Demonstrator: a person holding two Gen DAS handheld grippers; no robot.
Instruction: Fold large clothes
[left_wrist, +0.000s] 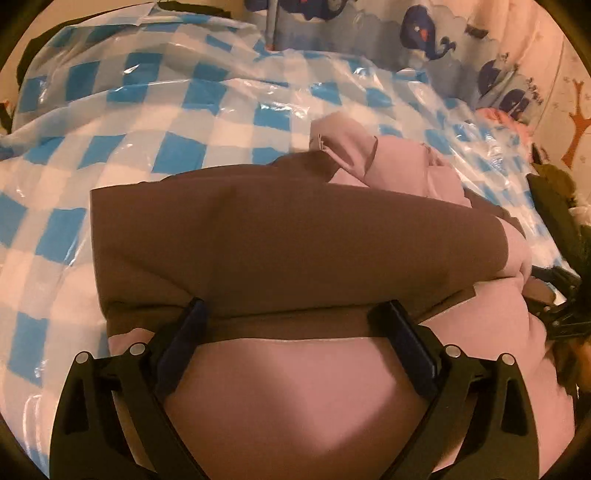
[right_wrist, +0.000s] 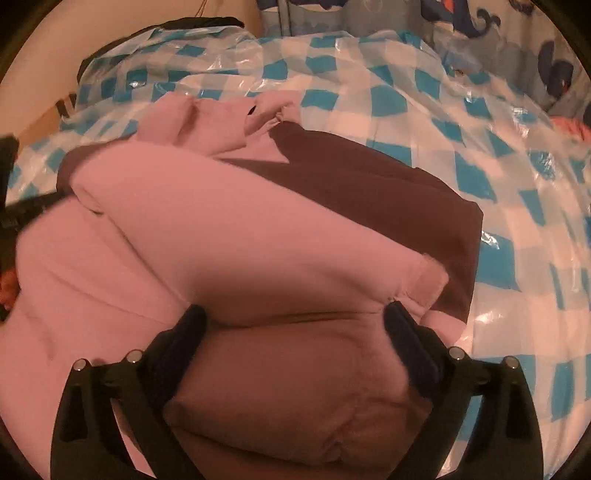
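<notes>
A large pink and brown garment lies partly folded on the checked cover. In the left wrist view its brown panel lies across the middle and pink fabric bulges below. My left gripper is open, its fingers spread over the brown-pink edge. In the right wrist view the garment shows a pink sleeve folded across, with brown fabric to the right. My right gripper is open, its fingers spread over bunched pink fabric. The right gripper also shows at the right edge of the left wrist view.
A glossy blue and white checked plastic cover spreads under the garment, also in the right wrist view. A whale-print cloth hangs at the back. A pink item lies at the far right.
</notes>
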